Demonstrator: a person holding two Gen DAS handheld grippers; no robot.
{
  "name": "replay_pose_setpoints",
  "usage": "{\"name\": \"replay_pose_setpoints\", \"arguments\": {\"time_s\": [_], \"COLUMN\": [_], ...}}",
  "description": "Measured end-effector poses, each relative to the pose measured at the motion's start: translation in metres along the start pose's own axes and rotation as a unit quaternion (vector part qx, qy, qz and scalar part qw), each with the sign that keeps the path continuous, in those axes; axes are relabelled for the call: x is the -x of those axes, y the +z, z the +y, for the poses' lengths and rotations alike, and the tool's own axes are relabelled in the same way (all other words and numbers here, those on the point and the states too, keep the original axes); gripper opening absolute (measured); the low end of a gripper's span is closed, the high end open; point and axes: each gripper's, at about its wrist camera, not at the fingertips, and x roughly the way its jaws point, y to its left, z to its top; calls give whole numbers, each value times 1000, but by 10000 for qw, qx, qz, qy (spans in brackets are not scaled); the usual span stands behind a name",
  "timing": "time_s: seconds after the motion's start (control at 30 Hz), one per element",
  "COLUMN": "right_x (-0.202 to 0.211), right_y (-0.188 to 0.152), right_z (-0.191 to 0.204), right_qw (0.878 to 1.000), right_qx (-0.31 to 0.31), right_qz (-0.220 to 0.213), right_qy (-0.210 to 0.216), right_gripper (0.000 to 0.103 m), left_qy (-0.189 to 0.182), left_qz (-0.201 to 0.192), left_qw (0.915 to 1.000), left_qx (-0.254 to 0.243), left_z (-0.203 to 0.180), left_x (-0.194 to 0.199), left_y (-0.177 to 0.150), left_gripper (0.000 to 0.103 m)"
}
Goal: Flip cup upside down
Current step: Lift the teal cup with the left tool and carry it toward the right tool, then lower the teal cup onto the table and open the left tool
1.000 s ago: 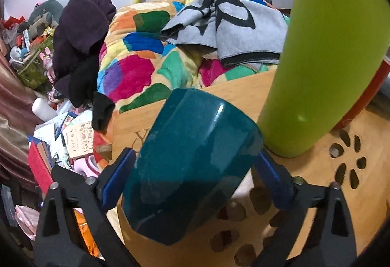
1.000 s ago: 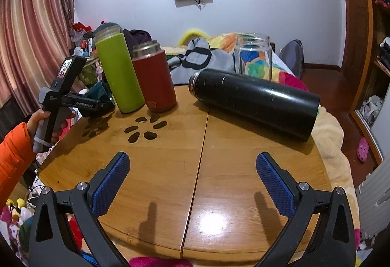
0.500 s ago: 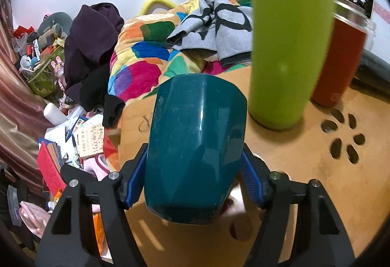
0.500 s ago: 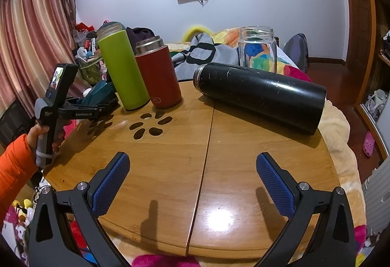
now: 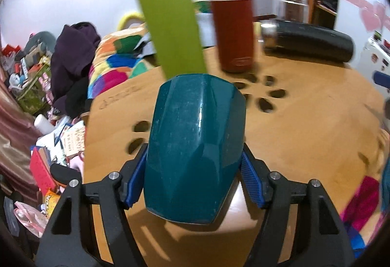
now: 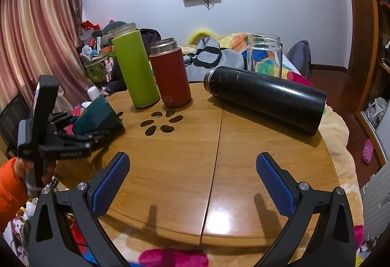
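The left gripper (image 5: pixel 192 176) was clamped on the teal cup (image 5: pixel 195 145), which lay tilted over the table's (image 6: pixel 185 159) left edge, near the green bottle (image 6: pixel 135 69); the right gripper (image 6: pixel 192 184) hung spread and empty over the near edge. The cup appeared a glossy, faceted, rigid shell, judged light but slippery. A hold across opposite flat facets at mid-body seemed soundest.

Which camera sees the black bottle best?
The right wrist view. The black bottle lies on its side on the table, sharp and whole, end to end. The left wrist view shows it only small and blurred, far behind the cup.
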Motion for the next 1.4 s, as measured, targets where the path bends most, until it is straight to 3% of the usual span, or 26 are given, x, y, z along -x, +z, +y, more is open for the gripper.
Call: {"name": "replay_pose_setpoints", "arguments": {"time_s": [0.47, 0.77, 1.17, 1.4], "right_x": [14, 11, 7, 8], "right_y": [-9, -12, -11, -9], "right_z": [-1, -12, -7, 1], "right_qw": [9999, 9998, 9999, 9999], "right_qx": [-48, -199, -109, 21], "right_qz": [-90, -39, -7, -81], "right_qy": [-30, -21, 11, 64], "right_gripper": [103, 103, 103, 103], "left_qy": [-363, -283, -823, -542], "left_qz": [-333, -271, -230, -752], "left_qw": [9983, 9980, 9959, 9957], "left_qx": [-314, -498, -296, -49], "left_z": [-80, -110, -98, -72], "left_x": [29, 26, 45, 86], "left_y": [-10, -2, -12, -26], "left_gripper": [69, 70, 73, 76]}}
